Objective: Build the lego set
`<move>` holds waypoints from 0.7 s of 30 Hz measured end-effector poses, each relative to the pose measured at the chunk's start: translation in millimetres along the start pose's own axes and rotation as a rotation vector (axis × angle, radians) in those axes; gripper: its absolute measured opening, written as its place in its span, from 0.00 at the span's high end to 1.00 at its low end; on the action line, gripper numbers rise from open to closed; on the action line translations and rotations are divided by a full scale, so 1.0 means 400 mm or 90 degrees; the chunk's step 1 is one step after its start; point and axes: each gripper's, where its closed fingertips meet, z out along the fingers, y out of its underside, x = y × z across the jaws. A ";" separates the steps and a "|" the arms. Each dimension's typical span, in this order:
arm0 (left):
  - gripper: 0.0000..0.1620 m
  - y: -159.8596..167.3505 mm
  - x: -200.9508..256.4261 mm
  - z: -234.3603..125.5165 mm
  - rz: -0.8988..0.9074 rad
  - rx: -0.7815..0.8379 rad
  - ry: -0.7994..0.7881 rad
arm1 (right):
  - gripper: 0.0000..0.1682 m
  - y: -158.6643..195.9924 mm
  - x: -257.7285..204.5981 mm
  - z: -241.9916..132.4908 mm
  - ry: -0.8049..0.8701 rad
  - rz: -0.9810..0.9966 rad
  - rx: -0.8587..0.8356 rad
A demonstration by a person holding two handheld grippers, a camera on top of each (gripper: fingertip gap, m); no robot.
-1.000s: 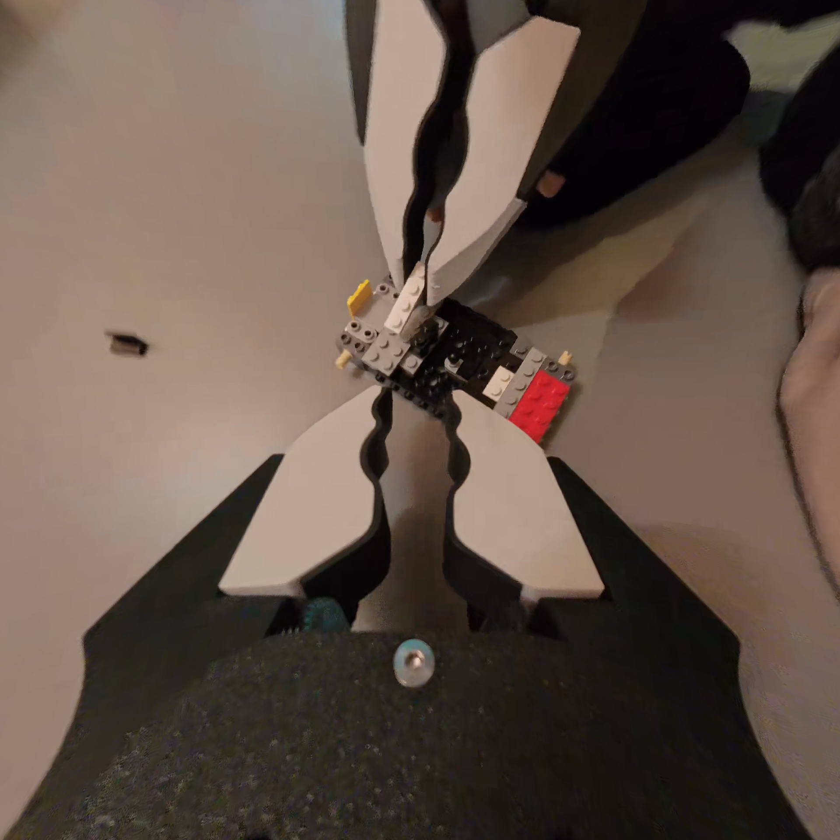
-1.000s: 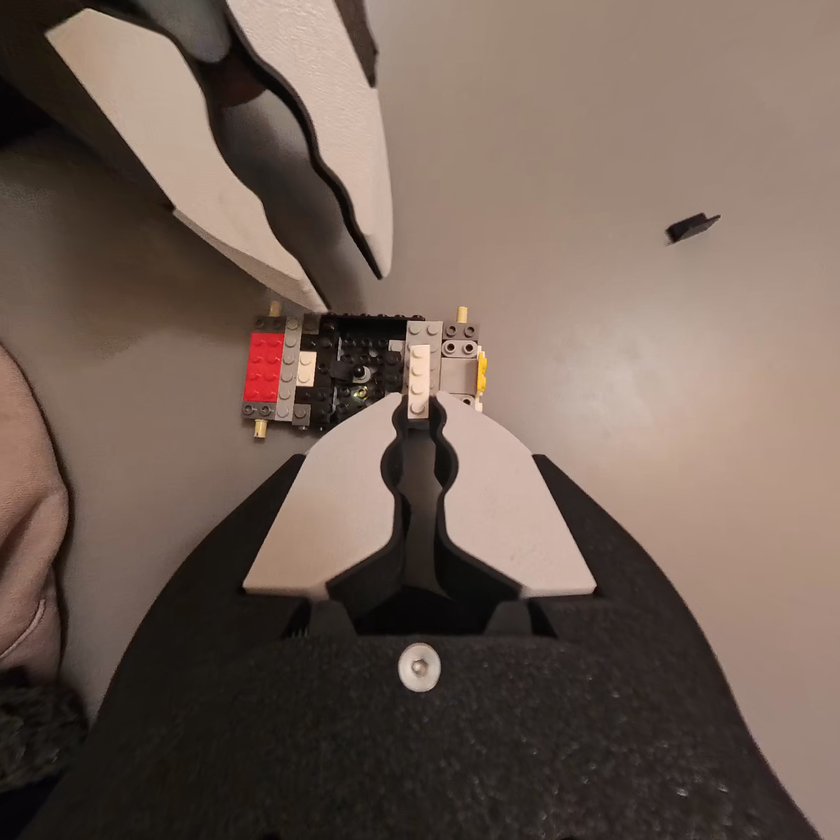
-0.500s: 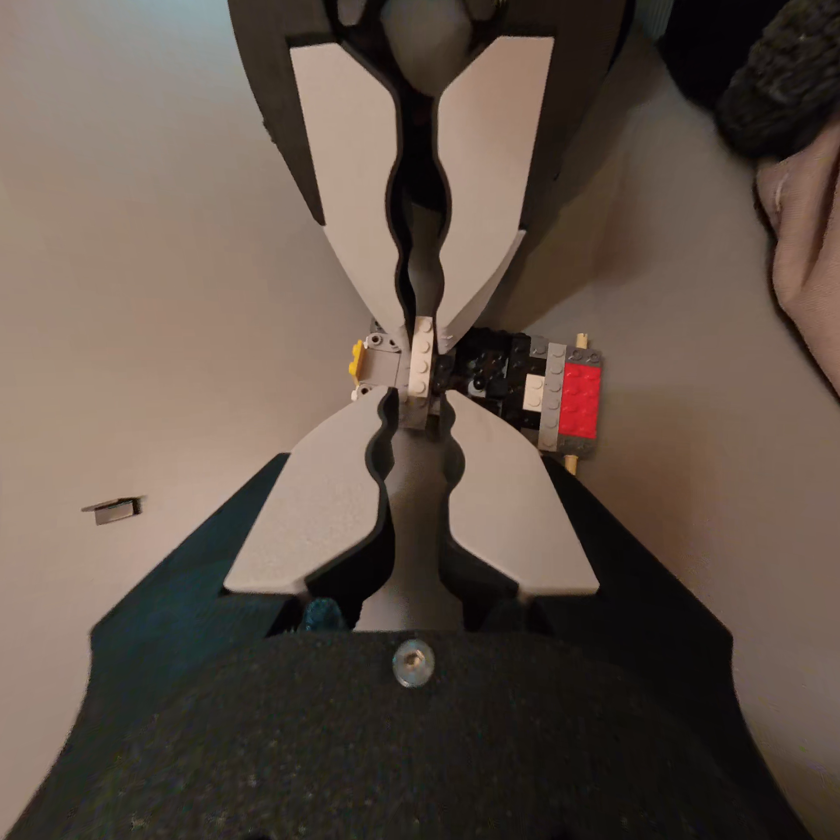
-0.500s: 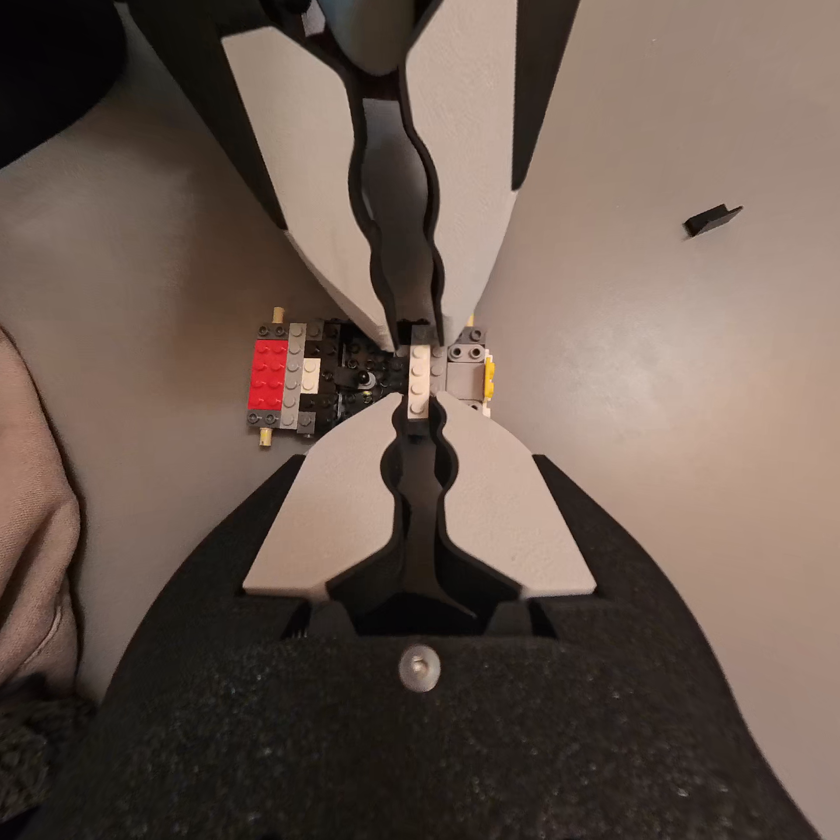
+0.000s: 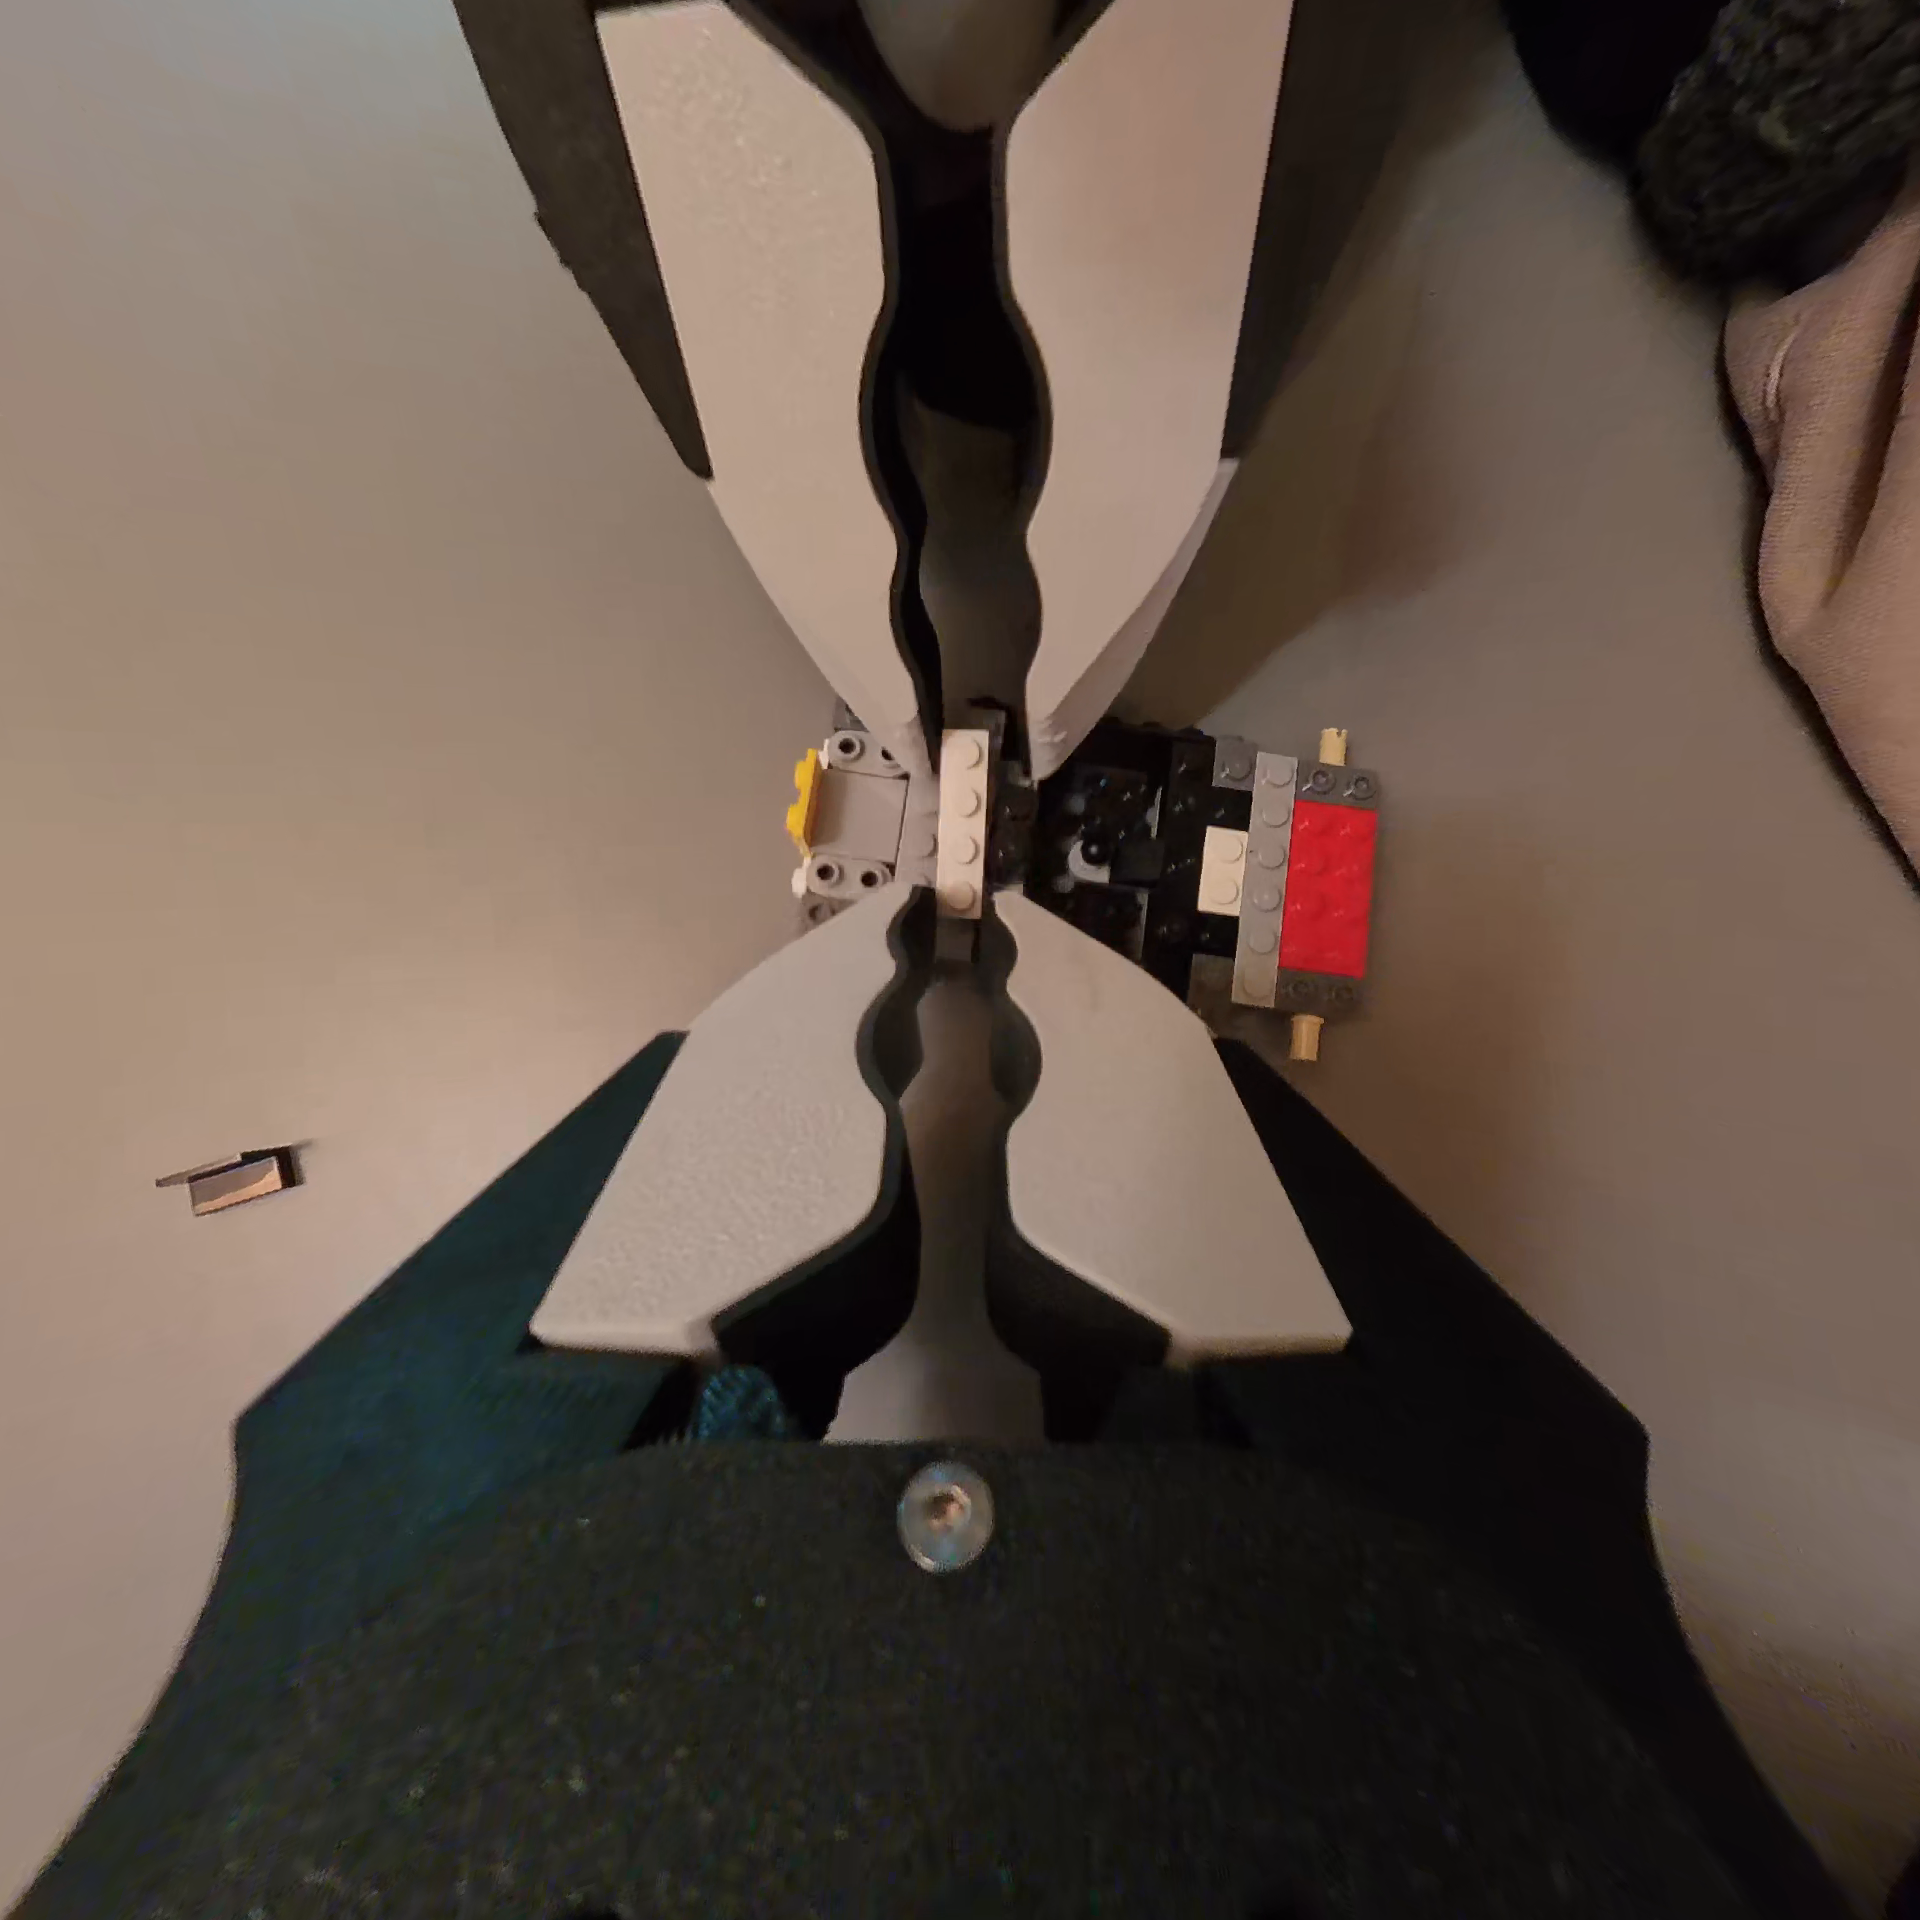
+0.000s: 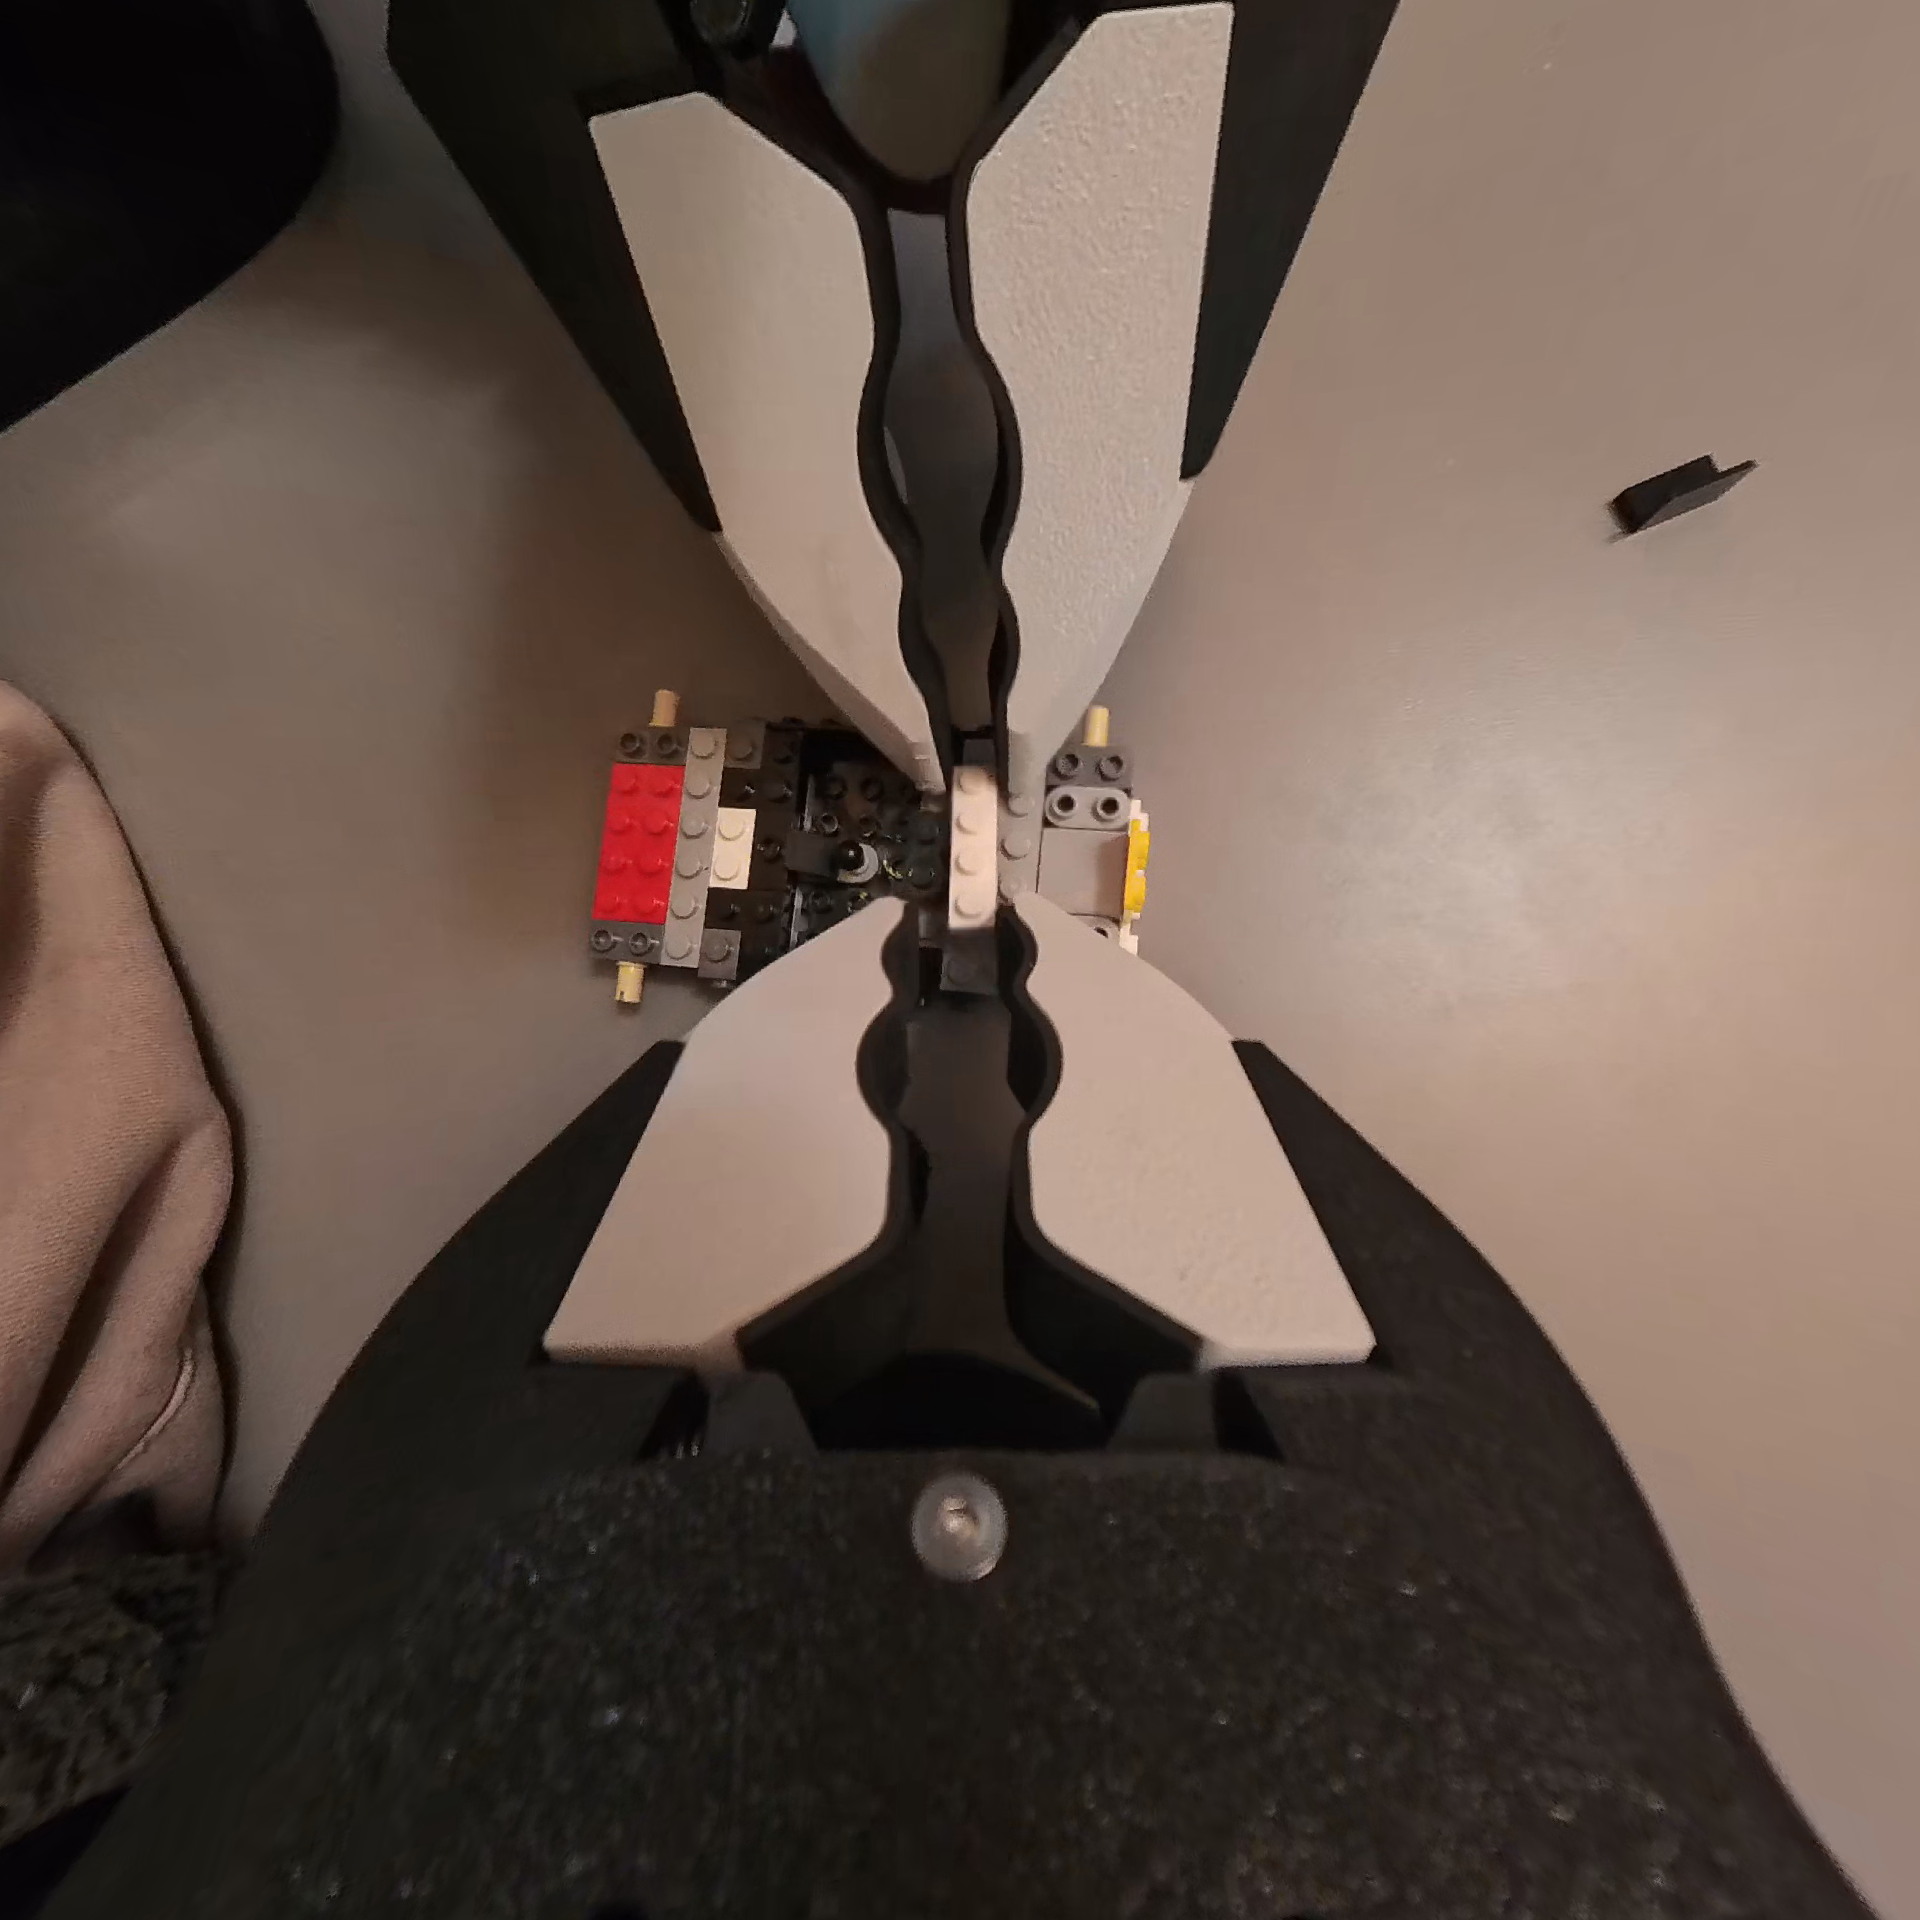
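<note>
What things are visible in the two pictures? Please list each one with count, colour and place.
Lego model: one, mostly black and grey, red plate at one end, yellow piece at the other, on the table.
White strip: one, across the model, between both grippers' tips.
Small dark piece: one, alone on the table.
Table: one, beige-grey.
Cloth: beige, at the edge.
Left gripper: grey fingers, at the strip's near end.
Right gripper: grey fingers, opposite end.
</note>
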 end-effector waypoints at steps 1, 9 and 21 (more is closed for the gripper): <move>0.95 0.002 0.000 -0.001 0.000 -0.002 0.002 | 0.92 0.002 0.000 -0.002 0.000 -0.002 -0.002; 0.95 0.005 0.004 0.000 0.005 -0.040 0.026 | 0.94 0.007 0.006 -0.014 0.006 -0.007 0.001; 0.93 0.004 0.003 0.004 0.004 -0.052 0.033 | 0.95 0.013 0.000 -0.010 -0.003 -0.015 -0.003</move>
